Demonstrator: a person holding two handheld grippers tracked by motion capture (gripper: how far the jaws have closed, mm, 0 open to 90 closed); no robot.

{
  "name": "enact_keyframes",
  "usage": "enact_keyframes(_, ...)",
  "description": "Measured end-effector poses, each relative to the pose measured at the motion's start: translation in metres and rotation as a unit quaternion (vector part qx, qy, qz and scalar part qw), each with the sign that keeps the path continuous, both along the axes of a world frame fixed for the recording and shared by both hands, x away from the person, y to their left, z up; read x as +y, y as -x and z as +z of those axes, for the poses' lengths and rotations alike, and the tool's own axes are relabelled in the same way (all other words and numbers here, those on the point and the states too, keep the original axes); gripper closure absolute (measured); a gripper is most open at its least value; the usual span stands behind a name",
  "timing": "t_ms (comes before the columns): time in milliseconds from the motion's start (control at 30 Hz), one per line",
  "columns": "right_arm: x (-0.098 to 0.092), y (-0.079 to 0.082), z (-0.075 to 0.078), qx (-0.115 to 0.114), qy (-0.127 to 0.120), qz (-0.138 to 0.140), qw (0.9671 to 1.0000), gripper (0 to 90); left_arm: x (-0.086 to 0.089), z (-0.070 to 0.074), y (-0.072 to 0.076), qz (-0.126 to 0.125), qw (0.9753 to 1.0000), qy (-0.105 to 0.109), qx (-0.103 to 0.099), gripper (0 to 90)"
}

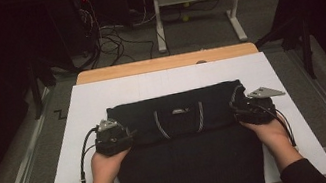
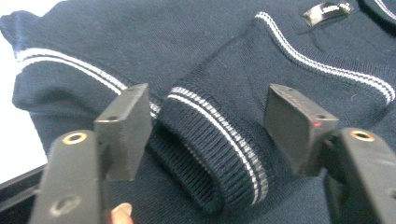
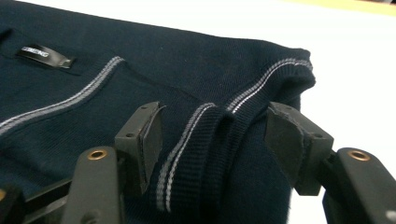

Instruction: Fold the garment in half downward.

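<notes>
Left gripper (image 1: 117,136): at the left edge of the folded sweater (image 1: 187,168), jaws wide, holding nothing; in the left gripper view a ribbed sleeve cuff (image 2: 219,149) with twin white stripes lies between the jaws, running obliquely away toward the lower right, not yet pinched. Sweater: dark navy knit, lying flat on the white board (image 1: 77,104) that covers the bench (image 1: 166,62), near the person's side; sleeves folded in across the chest, long axis of the folded upper band running left to right between the two grippers; white piping around the neckline, a small woven label (image 1: 181,111) at centre. Right gripper (image 1: 248,109): at the right edge of the same band, jaws likewise wide and empty; in the right gripper view the second striped cuff (image 3: 205,154) rises between them, its fold running away toward the garment's far corner. Judgement: both hands are equally near, each cuff directly ahead of its own jaws, so a paired, symmetrical pinch appears next.
</notes>
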State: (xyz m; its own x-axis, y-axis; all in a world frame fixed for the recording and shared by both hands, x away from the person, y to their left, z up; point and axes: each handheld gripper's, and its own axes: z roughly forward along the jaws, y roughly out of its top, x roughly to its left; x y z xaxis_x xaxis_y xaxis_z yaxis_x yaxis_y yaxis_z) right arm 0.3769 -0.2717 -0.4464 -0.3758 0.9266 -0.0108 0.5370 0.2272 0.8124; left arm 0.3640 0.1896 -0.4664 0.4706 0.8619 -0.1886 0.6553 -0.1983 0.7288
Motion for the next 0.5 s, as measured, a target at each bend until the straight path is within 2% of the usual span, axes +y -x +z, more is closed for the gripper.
enact_keyframes(167, 0.007, -0.011, -0.01, 0.027, -0.004, 0.002, 0.9996, 42.5, -0.003, -0.005, -0.003, 0.004, 0.9999, -0.007, 0.012, 39.2)
enact_keyframes(267, 0.012, -0.013, -0.014, 0.037, 0.003, 0.009, 0.9993, 46.5, -0.004, -0.005, -0.002, 0.001, 0.9999, -0.009, 0.009, 46.9)
enact_keyframes(367, 0.015, -0.012, -0.014, 0.034, 0.014, 0.007, 0.9993, 53.7, -0.005, -0.005, 0.0, 0.007, 0.9999, -0.01, 0.006, 55.3)
enact_keyframes(433, 0.014, -0.011, -0.012, 0.028, 0.023, 0.006, 0.9993, 63.2, -0.006, -0.005, 0.0, 0.009, 0.9999, -0.012, 0.003, 63.5)
enact_keyframes(500, 0.013, -0.011, -0.011, 0.025, 0.028, 0.009, 0.9993, 69.9, -0.007, -0.005, 0.001, 0.008, 0.9999, -0.012, -0.001, 67.8)
